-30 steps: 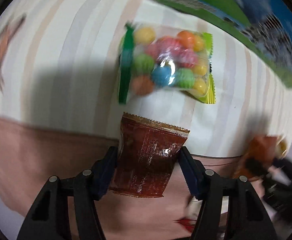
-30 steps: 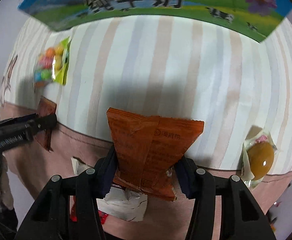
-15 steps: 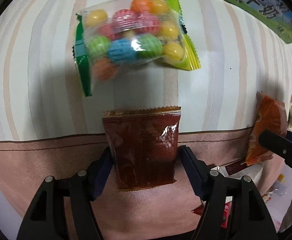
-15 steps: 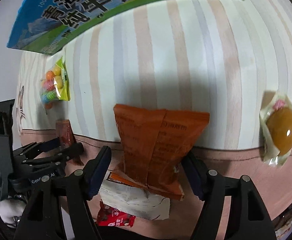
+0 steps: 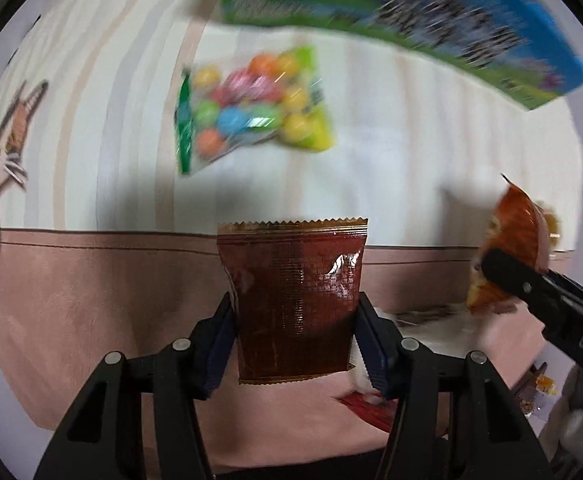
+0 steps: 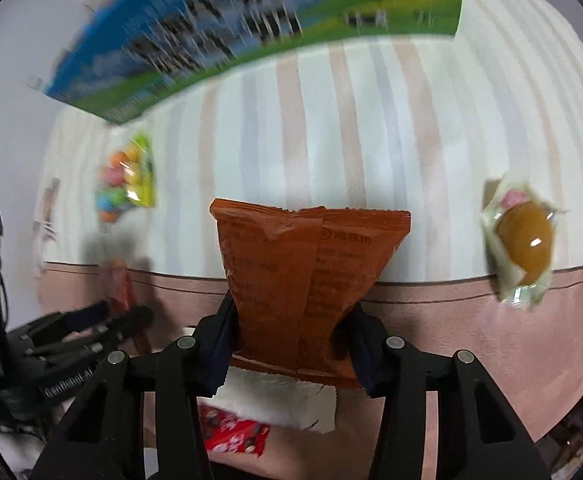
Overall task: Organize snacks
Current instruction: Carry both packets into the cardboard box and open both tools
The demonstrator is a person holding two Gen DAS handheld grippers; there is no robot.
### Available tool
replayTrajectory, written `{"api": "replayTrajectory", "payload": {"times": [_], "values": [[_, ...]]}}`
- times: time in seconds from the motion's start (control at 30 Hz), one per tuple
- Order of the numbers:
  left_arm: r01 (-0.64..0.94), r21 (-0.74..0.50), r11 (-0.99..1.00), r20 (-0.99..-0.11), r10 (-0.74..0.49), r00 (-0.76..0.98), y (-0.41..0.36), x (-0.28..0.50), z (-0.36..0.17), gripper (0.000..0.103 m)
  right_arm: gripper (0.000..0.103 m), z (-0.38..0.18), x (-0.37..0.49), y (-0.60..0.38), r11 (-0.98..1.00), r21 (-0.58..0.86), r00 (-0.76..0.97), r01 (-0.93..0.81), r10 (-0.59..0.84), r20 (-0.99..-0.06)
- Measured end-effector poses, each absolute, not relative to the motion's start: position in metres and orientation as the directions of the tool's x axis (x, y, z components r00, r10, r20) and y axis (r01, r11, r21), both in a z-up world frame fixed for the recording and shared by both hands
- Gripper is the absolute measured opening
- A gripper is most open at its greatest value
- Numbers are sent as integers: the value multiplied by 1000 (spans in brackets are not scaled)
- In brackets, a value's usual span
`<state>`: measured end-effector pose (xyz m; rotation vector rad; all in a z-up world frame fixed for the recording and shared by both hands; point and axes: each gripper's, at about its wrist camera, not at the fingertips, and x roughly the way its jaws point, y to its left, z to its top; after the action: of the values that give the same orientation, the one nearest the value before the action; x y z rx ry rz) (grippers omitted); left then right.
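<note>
Snacks are partly sorted, by the look of it: the candy bag (image 5: 251,108) of coloured balls lies in the upper middle of the left wrist view on the striped cloth (image 5: 391,168), and a wrapped amber sweet (image 6: 521,240) sits at the right edge of the right wrist view, straddling the line where the stripes meet the pink band.

Two packets are in transit. The left gripper (image 5: 295,336) has its fingers pinching a dark red packet (image 5: 291,300) by its sides, low centre of frame. The right gripper (image 6: 291,340) pinches an orange packet (image 6: 307,280) the same way. Neither is set down yet.

Left to do, I judge: place both held packets, then deal with the white wrapper (image 6: 275,400) and the red wrapper (image 6: 235,436) lying under the right fingers at the bottom of frame.

The printed carton (image 6: 251,28) across the top is motion-blurred and cut off, so its lettering is unreadable. Whether more snacks lie beyond the lower right corner cannot be told.
</note>
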<state>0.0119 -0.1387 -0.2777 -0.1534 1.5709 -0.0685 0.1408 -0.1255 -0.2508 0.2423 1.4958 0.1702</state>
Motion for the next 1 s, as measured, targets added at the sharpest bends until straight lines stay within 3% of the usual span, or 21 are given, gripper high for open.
{"api": "replayTrajectory", "payload": {"times": [0.23, 0.47, 0.63, 1.0], "values": [[29, -245, 969, -959, -246, 139, -174, 37, -182, 54, 52, -158, 185, -148, 939, 341, 187, -43, 343, -921], [96, -230, 969, -943, -246, 222, -157, 144, -120, 54, 52, -88, 269, -157, 946, 308, 295, -104, 325, -899], [97, -191, 977, -962, -206, 179, -148, 213, -126, 54, 52, -86, 333, -168, 956, 276, 255, -102, 293, -921], [21, -195, 980, -978, -193, -83, -134, 297, -203, 54, 52, -153, 413, -170, 976, 194, 80, -102, 203, -976]]}}
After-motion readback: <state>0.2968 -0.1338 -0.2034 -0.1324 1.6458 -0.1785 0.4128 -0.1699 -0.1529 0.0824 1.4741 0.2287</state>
